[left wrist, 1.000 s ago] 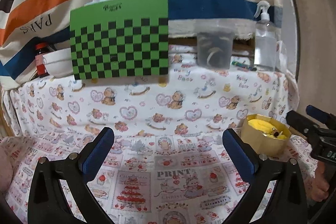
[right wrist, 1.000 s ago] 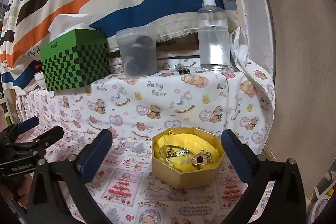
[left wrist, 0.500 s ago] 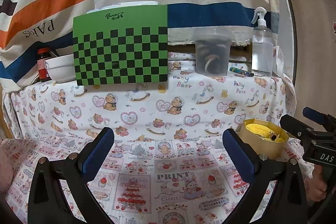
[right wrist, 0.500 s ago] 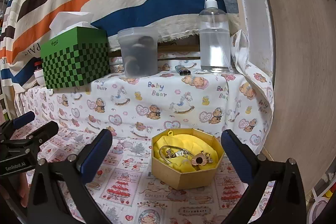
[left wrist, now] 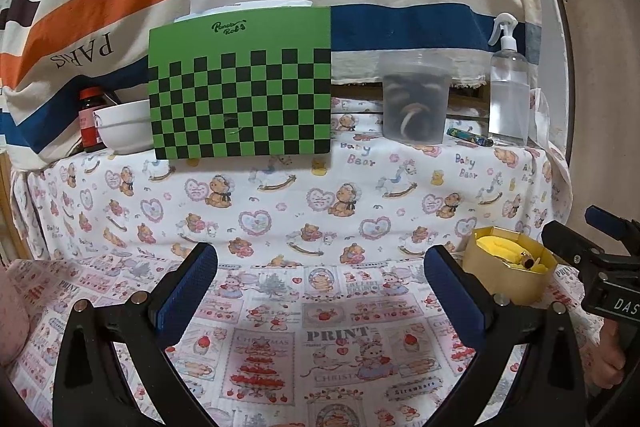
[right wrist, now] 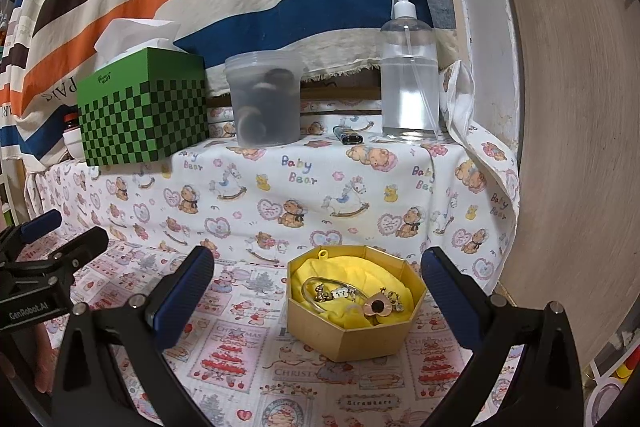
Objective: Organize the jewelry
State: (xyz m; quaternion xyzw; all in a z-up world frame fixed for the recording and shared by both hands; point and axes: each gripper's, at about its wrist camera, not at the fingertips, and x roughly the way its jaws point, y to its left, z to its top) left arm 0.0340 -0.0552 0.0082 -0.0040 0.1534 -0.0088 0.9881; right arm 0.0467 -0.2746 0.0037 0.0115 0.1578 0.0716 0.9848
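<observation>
Both grippers hung over the printed cloth [right wrist: 256, 311], and the box [right wrist: 352, 337] was the marker for everything. It sat on the cloth, an open gold octagon lined with yellow fabric [right wrist: 362, 269]. Inside lay the jewelry: a bangle [right wrist: 320, 285] with its curve running leftward, and a heart-shaped charm [right wrist: 377, 306] toward the box's right. No loose piece showed on the cloth around the box.

The right gripper [right wrist: 316, 297] stood wide, jaws spread and holding nothing, with the box dead ahead between its fingers, a touch right of center. The left gripper [left wrist: 320, 293] was just as wide and just as bare, but for it the box [left wrist: 506, 285] lay off beyond its right finger.

So the right was plainly the nearer hand. With the pieces already in the box, the scene fitted either a sorted box or one waiting to be picked through.
</observation>
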